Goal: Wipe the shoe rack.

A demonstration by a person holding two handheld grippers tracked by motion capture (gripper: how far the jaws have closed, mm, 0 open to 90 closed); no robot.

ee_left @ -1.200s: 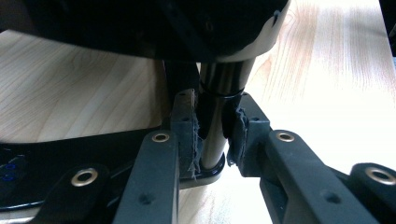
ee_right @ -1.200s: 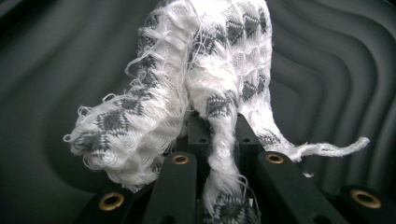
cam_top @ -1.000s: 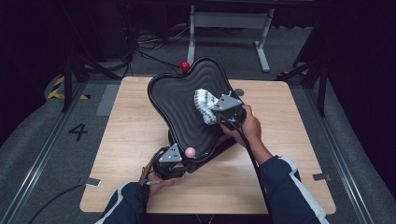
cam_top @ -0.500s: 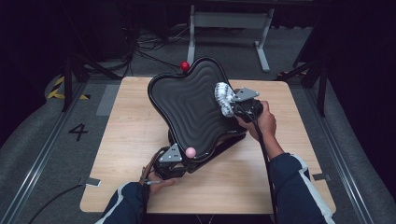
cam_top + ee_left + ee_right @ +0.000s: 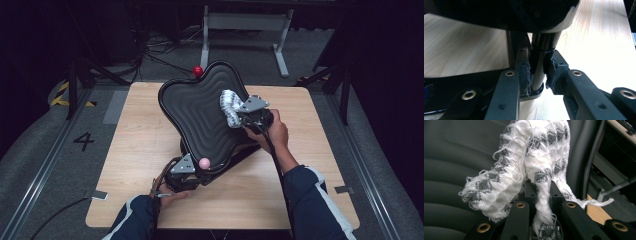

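A black wavy-surfaced tray (image 5: 197, 112) stands tilted on a black stand over the wooden table (image 5: 140, 145). A pink ball (image 5: 204, 162) sits at its near edge and a red ball (image 5: 198, 71) at its far edge. My right gripper (image 5: 241, 118) is shut on a white and grey woven cloth (image 5: 229, 106) and presses it against the tray's right part. In the right gripper view the cloth (image 5: 524, 165) bunches over the jaws against the ridged tray (image 5: 451, 157). My left gripper (image 5: 537, 72) is shut on the stand's black post (image 5: 540, 57) beneath the tray.
The stand's glossy black base (image 5: 456, 82) lies on the table under the tray. A grey metal frame (image 5: 245, 22) and cables lie on the floor beyond the table's far edge. A floor mark "4" (image 5: 83, 140) is at the left.
My right gripper swept the cloth rightwards across the tray, then came back a little to the left. The left gripper and the tray have stayed put.
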